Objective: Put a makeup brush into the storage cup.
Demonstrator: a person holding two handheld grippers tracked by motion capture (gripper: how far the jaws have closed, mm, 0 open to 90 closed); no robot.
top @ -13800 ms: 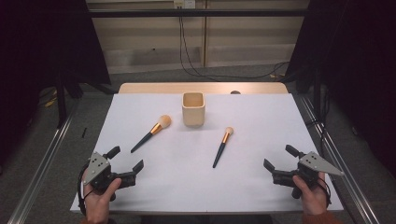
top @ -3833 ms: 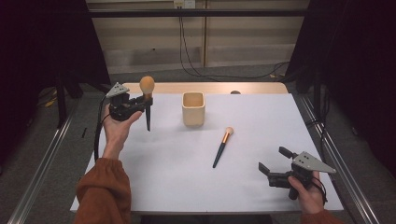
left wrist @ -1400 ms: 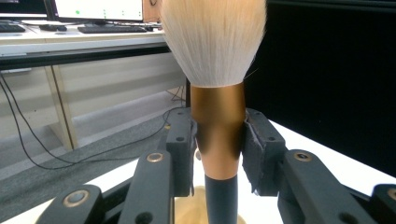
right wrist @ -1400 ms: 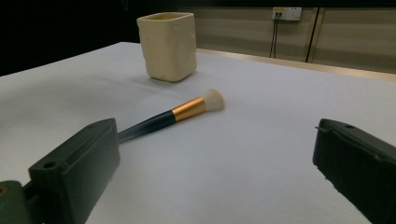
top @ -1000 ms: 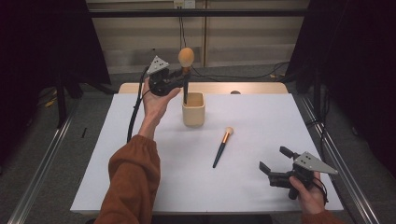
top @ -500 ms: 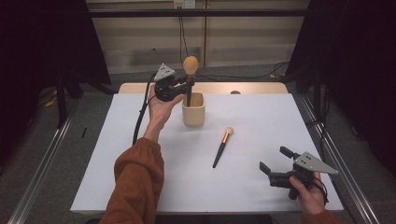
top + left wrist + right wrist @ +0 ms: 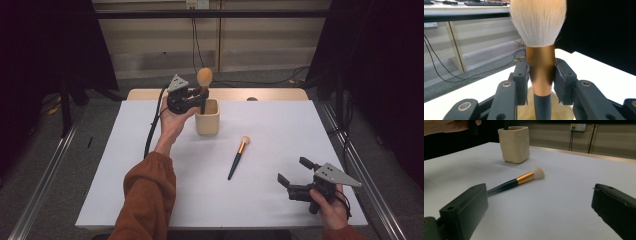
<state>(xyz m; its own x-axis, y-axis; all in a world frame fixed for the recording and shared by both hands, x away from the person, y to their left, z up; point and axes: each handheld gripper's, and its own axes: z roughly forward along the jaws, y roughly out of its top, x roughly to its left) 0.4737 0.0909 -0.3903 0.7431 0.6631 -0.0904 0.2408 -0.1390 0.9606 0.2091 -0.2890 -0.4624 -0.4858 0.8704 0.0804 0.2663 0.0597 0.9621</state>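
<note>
White counter [image 7: 150, 165] before a beige wall with trailing cables; dark curtains at both sides. Item one: cream cup [image 7: 207, 117], upright, toward twelve o'clock on the counter. Item two: large brush [image 7: 204, 80], peach bristles up, held vertical over the cup with its dark handle already dipping inside the rim; in the left gripper view the copper collar [image 7: 541, 67] sits squarely between the pads. Item three: left gripper [image 7: 192, 97], at about eleven o'clock of the cup, jaws clenched on that brush at the collar. Item four: small brush [image 7: 238, 157], lying flat on the counter at about five o'clock of the cup, bristle end pointing toward the cup, well apart from it and untouched. Item five: right gripper [image 7: 295, 177], resting low at about four o'clock on the counter, jaws released and wide, nothing between them; the right gripper view looks across at the small brush [image 7: 520, 181] and the cup [image 7: 515, 143]. Step in hand, by judgement: lowering the large brush into the cup. Next move likely calls for letting the handle settle on the cup's bottom, then freeing the collar without tipping the cup; the small brush remains to be fetched.
</note>
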